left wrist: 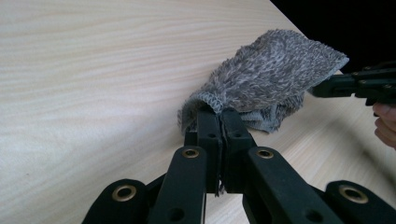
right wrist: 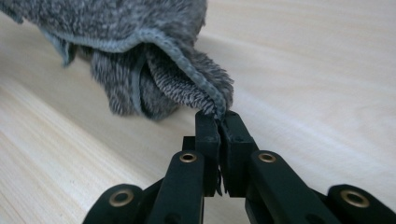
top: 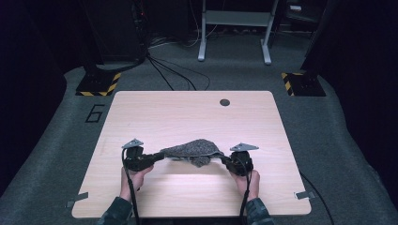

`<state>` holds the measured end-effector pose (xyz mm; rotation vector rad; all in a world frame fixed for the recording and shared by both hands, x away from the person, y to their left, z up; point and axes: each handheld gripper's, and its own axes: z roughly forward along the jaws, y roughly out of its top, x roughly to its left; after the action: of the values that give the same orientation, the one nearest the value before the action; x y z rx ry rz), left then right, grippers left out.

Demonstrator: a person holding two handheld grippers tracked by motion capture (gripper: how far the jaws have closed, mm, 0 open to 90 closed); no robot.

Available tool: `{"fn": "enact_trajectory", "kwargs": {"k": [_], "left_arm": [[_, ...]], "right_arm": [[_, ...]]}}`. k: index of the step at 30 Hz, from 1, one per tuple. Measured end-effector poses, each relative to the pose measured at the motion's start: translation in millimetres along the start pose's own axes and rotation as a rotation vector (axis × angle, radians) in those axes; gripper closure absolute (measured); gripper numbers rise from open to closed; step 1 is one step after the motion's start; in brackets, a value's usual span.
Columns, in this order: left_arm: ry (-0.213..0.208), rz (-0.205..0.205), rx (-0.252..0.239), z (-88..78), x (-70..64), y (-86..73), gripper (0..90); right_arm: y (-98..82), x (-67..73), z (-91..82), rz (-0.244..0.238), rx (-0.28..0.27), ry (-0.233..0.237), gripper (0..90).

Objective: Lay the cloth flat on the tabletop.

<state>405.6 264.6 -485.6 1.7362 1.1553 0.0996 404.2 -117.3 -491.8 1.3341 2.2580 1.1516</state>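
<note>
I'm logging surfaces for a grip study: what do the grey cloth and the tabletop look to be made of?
The grey cloth looks like terry or fleecy microfibre: mottled grey pile, fuzzy loops, a stitched hem along its edge. The exact fibre can't be told. The tabletop looks like pale wood-grain laminate or veneer, matte to satin: fine parallel grain lines, smooth, with a soft sheen. Which of the two is unclear.

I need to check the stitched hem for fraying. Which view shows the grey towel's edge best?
The right gripper view: the grey towel hangs close up, its stitched hem running down into the shut right tool. The left gripper view shows a pinched corner in the left tool. The high view shows the whole towel, too small for stitching.
</note>
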Motion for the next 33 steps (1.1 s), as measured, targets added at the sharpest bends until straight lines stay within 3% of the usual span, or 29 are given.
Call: {"fn": "enact_trajectory", "kwargs": {"k": [5, 9, 18, 21, 23, 29, 31, 33], "left_arm": [[0.011, 0.023, 0.004, -6.9, -2.2, 12.2, 88.6], [0.014, 0.018, -0.006, -8.6, -5.3, 18.6, 88.6], [0.003, 0.036, -0.002, -12.1, -10.3, 27.2, 88.6], [0.007, 0.041, -0.016, -14.9, -12.9, 36.6, 88.6], [0.012, 0.061, -0.026, -17.9, -14.8, 51.4, 88.7], [0.039, 0.087, -0.034, -19.2, -16.2, 79.3, 88.6], [0.038, 0.077, -0.017, -17.5, -14.9, 80.5, 88.6], [0.042, 0.068, 0.012, -14.7, -12.4, 74.3, 88.6]], "right_arm": [[16.0, -7.9, -16.9, 0.004, -0.05, -0.018, 87.5], [26.6, -10.2, -32.3, -0.007, -0.085, -0.018, 87.6], [37.7, -5.9, -58.9, -0.044, -0.112, -0.019, 87.7], [44.8, -4.9, -68.0, -0.065, -0.124, -0.035, 87.7], [55.9, -6.1, -75.0, -0.086, -0.141, -0.058, 87.7], [79.9, -6.0, -80.3, -0.128, -0.146, -0.096, 87.7], [82.8, -7.9, -77.6, -0.119, -0.117, -0.087, 87.7], [73.5, -9.1, -69.9, -0.11, -0.075, -0.072, 87.7]]}}
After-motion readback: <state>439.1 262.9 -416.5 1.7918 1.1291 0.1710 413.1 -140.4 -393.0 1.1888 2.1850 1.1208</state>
